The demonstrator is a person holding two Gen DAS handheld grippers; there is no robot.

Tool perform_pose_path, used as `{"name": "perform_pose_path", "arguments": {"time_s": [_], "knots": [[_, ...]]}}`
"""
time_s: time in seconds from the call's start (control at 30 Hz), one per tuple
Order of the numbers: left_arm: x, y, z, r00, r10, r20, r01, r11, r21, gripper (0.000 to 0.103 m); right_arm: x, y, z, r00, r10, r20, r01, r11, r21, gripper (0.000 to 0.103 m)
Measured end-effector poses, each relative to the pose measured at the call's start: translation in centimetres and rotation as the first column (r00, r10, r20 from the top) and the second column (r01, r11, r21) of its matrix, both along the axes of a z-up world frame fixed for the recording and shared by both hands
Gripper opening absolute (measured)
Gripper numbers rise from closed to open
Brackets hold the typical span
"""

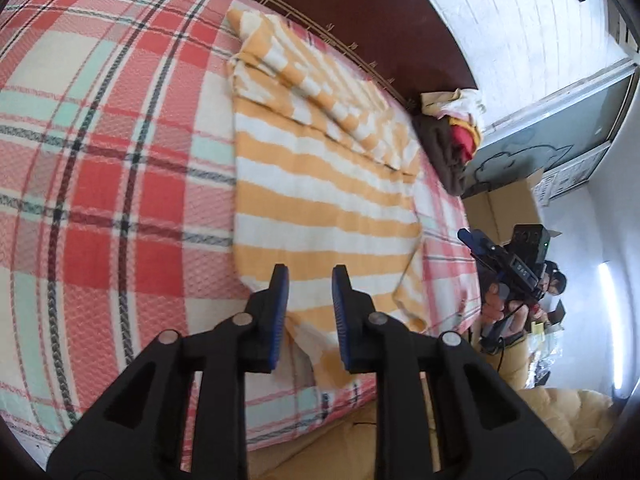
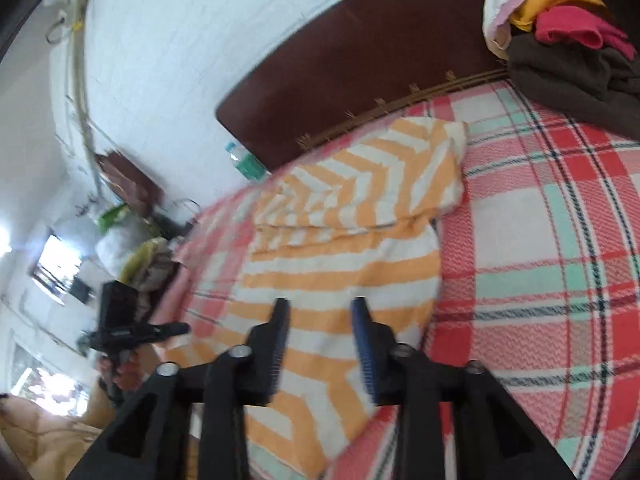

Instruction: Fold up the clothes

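An orange-and-white striped garment (image 1: 320,184) lies flat on the plaid bed cover (image 1: 100,168), its far part folded over on itself. My left gripper (image 1: 310,280) is open and empty, hovering over the garment's near edge. In the right wrist view the same garment (image 2: 344,248) lies ahead. My right gripper (image 2: 320,312) is open and empty above its near part. The right gripper also shows in the left wrist view (image 1: 504,260), off the bed's right side. The left gripper also shows in the right wrist view (image 2: 132,330), at the left.
A pile of other clothes (image 1: 456,136), brown, red and yellow, sits at the bed's corner by the dark headboard (image 1: 360,20); it also shows in the right wrist view (image 2: 568,48). Cardboard boxes (image 1: 504,208) stand beside the bed. Bags and clutter (image 2: 132,236) lie on the other side.
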State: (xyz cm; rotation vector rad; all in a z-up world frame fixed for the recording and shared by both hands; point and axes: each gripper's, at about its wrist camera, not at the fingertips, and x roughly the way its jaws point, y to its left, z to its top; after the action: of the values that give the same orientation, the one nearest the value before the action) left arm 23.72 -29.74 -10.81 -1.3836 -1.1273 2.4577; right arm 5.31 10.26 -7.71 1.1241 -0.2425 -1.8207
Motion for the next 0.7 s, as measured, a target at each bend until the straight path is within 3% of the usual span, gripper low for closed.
{"name": "perform_pose_path", "arguments": {"time_s": [0.03,0.1,0.27,0.4,0.47,0.53,0.57,0.6,0.63,0.67,0.7], "knots": [[0.3,0.0,-0.7,1.000,-0.001,0.020,0.001,1.000,0.001,0.058,0.6,-0.3,-0.3,1.000,0.011,-0.018,-0.010,0.999,0.044,0.063],[1.1,-0.1,-2.1,0.998,0.011,0.068,-0.010,1.000,-0.018,0.068,1.7,-1.0,-0.9,0.998,0.036,-0.053,-0.029,0.991,0.131,0.063],[2.4,0.6,-2.8,0.995,-0.002,0.098,0.013,0.993,-0.115,0.070,4.7,-2.6,-2.3,0.985,0.113,-0.133,-0.061,0.937,0.344,0.063],[2.5,3.2,-2.6,0.986,-0.097,0.133,0.123,0.971,-0.207,0.071,9.3,-6.0,-1.7,0.905,0.300,-0.302,-0.157,0.895,0.418,0.063],[2.4,4.4,-2.6,0.981,-0.125,0.147,0.159,0.955,-0.249,0.071,10.1,-7.6,-2.8,0.873,0.365,-0.323,-0.171,0.850,0.498,0.063],[2.4,5.2,-2.6,0.979,-0.134,0.153,0.174,0.942,-0.286,0.071,9.7,-8.4,-4.4,0.881,0.371,-0.295,-0.158,0.816,0.556,0.058],[2.4,5.4,-2.6,0.979,-0.135,0.153,0.175,0.942,-0.287,0.071,9.4,-8.5,-5.0,0.888,0.364,-0.280,-0.149,0.806,0.572,0.051],[2.4,5.6,-2.6,0.979,-0.136,0.153,0.176,0.941,-0.287,0.071,9.0,-8.0,-4.9,0.897,0.339,-0.283,-0.139,0.825,0.548,0.046],[2.3,5.8,-2.6,0.978,-0.138,0.154,0.178,0.941,-0.288,0.062,8.6,-7.5,-4.7,0.910,0.310,-0.276,-0.128,0.842,0.524,0.023],[2.3,6.0,-2.6,0.978,-0.139,0.154,0.179,0.940,-0.289,0.052,8.1,-6.9,-4.4,0.925,0.275,-0.263,-0.112,0.857,0.504,0.014],[2.3,6.1,-2.7,0.977,-0.139,0.159,0.180,0.943,-0.281,0.031,7.5,-6.2,-4.1,0.942,0.234,-0.240,-0.098,0.877,0.470,0.013]]}}
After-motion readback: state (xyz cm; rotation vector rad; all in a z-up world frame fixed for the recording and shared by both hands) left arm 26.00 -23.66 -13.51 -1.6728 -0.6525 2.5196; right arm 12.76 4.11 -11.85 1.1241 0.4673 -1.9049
